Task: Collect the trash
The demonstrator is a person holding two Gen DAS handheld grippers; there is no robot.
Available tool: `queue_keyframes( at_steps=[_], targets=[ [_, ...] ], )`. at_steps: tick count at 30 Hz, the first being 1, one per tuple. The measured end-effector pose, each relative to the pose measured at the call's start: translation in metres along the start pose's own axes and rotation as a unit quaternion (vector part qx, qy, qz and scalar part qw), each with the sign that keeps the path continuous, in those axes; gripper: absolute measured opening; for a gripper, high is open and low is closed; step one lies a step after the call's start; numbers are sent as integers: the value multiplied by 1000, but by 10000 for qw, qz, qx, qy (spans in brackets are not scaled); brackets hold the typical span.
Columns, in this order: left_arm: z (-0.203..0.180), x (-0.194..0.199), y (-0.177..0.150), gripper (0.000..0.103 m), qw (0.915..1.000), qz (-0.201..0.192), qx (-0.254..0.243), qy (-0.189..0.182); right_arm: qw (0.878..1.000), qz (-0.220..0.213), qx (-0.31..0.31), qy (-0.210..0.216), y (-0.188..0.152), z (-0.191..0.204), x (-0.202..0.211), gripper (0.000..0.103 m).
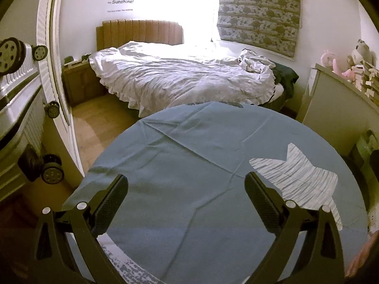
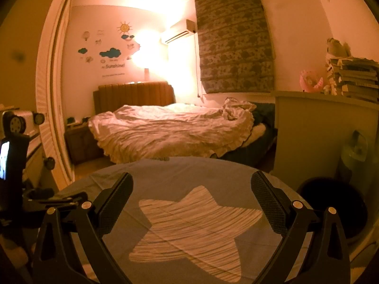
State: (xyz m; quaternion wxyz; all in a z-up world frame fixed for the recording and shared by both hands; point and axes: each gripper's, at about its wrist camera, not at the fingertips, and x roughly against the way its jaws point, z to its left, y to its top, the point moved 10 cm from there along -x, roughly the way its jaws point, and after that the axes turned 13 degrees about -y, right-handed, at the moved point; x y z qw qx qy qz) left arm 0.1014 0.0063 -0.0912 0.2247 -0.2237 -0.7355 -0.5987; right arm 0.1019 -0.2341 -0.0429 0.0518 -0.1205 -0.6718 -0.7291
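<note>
No trash shows in either view. My left gripper (image 1: 186,184) hangs open over a round table with a blue cloth (image 1: 189,146); nothing lies between its fingers. A striped star print (image 1: 300,177) marks the cloth to its right. My right gripper (image 2: 191,184) is open too, above the same star print (image 2: 189,227) on the cloth (image 2: 180,168), with nothing held. In the right wrist view, the other gripper's body and its lit screen (image 2: 4,161) appear at the far left. A dark round bin (image 2: 331,203) stands on the floor right of the table.
An unmade bed with a white duvet (image 1: 180,78) stands beyond the table, under a patterned blind (image 1: 258,11). A white cabinet (image 2: 315,130) carrying stacked books (image 2: 355,78) and toys is at the right. A suitcase with wheels (image 1: 14,90) and a door frame (image 1: 54,71) are at the left.
</note>
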Motion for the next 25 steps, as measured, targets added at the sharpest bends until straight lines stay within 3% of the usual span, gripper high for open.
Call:
queue_keyframes(
  at_steps=[25],
  targets=[
    [-7,11,2,98,9995,-265,-164,-10,10000,4,6,-3,1,0,1,98]
  ],
)
